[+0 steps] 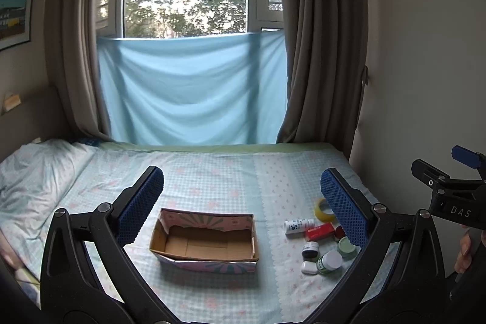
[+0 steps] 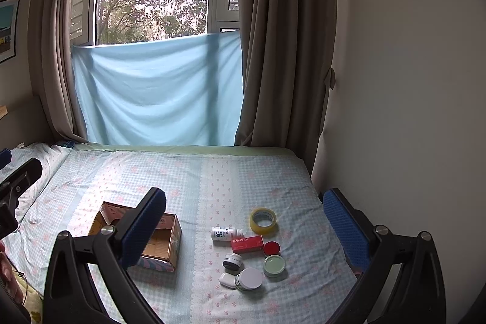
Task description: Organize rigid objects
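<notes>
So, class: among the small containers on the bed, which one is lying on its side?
The white bottle beside the red box; the jars around it stand upright on their bases.

On the bed (image 1: 212, 172), the box (image 1: 204, 245) lies left of the jars (image 2: 252, 266).

Your left gripper (image 1: 243, 199) hangs level with its blue pads (image 1: 139, 202) spread wide, holding nothing. Your right gripper (image 2: 246, 220) matches it, fingers wide apart and empty, beside the left.
</notes>
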